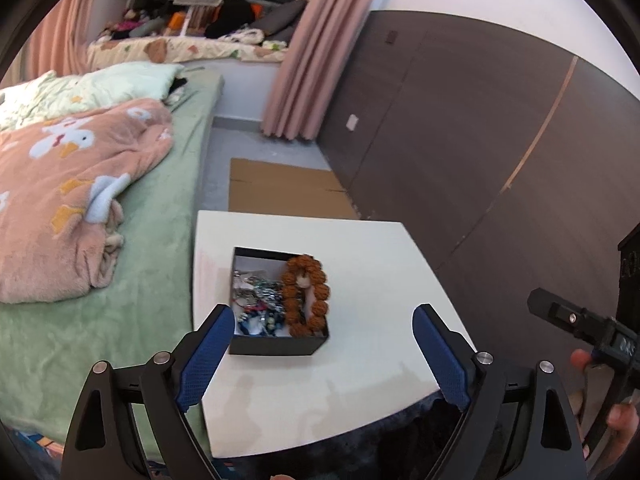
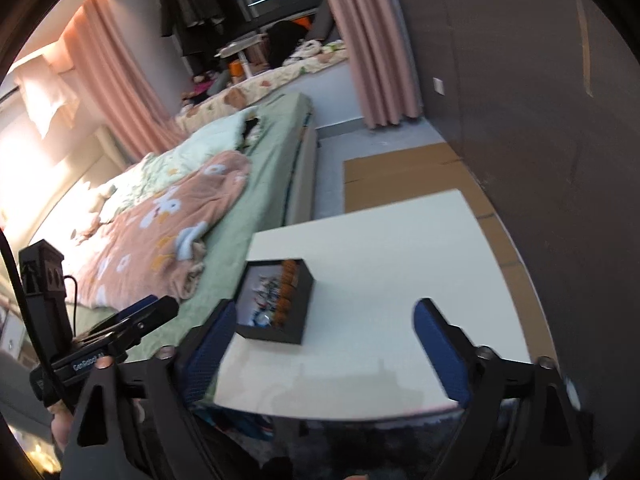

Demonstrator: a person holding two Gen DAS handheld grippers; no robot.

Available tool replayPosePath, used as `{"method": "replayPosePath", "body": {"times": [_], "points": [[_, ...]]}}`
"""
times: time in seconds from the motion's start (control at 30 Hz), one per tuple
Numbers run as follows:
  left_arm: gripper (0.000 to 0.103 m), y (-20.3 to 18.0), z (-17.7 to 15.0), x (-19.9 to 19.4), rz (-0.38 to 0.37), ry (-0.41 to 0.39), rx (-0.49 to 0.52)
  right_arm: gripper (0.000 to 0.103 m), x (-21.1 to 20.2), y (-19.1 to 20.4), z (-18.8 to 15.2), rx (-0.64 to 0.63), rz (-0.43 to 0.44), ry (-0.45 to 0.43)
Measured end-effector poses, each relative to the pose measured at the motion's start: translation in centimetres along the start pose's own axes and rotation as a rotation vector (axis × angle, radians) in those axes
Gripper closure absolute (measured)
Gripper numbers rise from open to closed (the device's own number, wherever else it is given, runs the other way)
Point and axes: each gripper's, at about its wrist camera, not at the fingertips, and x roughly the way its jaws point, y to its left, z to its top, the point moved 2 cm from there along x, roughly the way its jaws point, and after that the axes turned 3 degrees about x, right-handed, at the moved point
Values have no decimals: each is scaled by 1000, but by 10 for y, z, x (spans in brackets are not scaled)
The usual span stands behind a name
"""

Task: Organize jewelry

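Observation:
A black open box (image 1: 276, 346) stands on a white table (image 1: 360, 360). Inside lie a brown bead bracelet (image 1: 306, 296) on the right and a tangle of silver and blue jewelry (image 1: 256, 300) on the left. My left gripper (image 1: 324, 320) is open and empty, held above the table just in front of the box. The right wrist view shows the same box (image 2: 298, 300), beads (image 2: 286, 292) and table (image 2: 380, 280). My right gripper (image 2: 324, 316) is open and empty, to the right of the box and back from it.
A bed with a green sheet (image 1: 152, 240) and a pink duck blanket (image 1: 68, 200) runs along the table's left side. Flat cardboard (image 1: 280, 188) lies on the floor beyond. A dark wall panel (image 1: 480, 140) stands on the right. The other gripper's body (image 1: 580, 324) shows at right.

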Motion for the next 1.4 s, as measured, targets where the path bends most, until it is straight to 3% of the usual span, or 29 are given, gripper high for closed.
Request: {"method": "replayPosePath", "body": {"times": [0.07,0.17,0.43,0.53,0.77,1.07,1.23,1.4], "points": [[0,-5,-4,-4,0,-19,19,6,-8,-10,-5,17,-39,-24],[0,-9,-8,-10,4,-38,35,0,-21,-21,-14,20,-69,-47],[0,-15,-20,-26,59,-113,110,0,-47,-36,-34,-15,-91,-118],[0,-15,-27,-22,71,-105,142,0,-49,-38,-41,-37,-79,-141],[0,-6,-29,-22,80,-124,109,0,-42,-37,-47,-42,-91,-133],[0,-25,-35,-24,105,-167,198,0,-40,-38,-51,-33,-109,-140],[0,-31,-36,-23,127,-157,229,0,-50,-33,-55,-49,-100,-189],[0,-26,-35,-24,114,-161,202,0,-46,-30,-55,-72,-114,-163]]}}
